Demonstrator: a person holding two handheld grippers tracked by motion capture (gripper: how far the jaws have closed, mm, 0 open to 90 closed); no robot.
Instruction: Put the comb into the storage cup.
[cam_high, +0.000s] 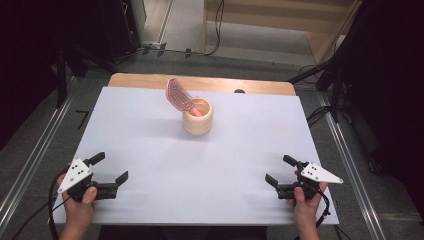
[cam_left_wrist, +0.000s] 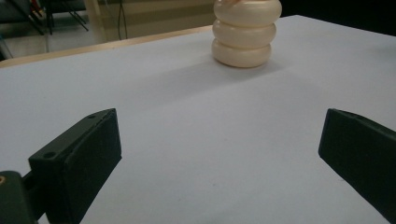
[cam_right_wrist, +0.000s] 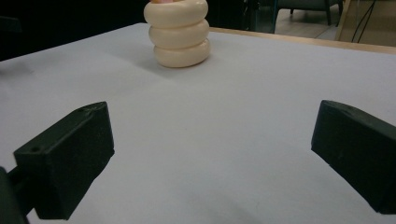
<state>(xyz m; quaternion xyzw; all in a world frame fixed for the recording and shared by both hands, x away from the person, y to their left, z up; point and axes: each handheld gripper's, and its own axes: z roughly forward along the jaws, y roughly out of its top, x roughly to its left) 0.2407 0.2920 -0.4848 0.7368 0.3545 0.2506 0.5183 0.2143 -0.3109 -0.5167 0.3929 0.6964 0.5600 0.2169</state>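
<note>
While both hand-held grippers, left hand-held gripper (cam_high: 111, 167), right hand-held gripper (cam_high: 280, 170), gape empty, one ribbed cup (cam_high: 198, 120), one pink spatula (cam_high: 178, 95)

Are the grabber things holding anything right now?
No, nothing is held. The left gripper and right gripper are both open over the white table, far from the cream holder.

The right gripper (cam_right_wrist: 212, 161) hangs low over the white table (cam_right_wrist: 233, 121), its two black jaws spread wide with nothing between them. Well ahead, left of centre, a cream holder (cam_right_wrist: 177, 32) made of three stacked rounded rings stands upright on the table. A wooden edge (cam_right_wrist: 322, 43) runs along the far side.
</note>
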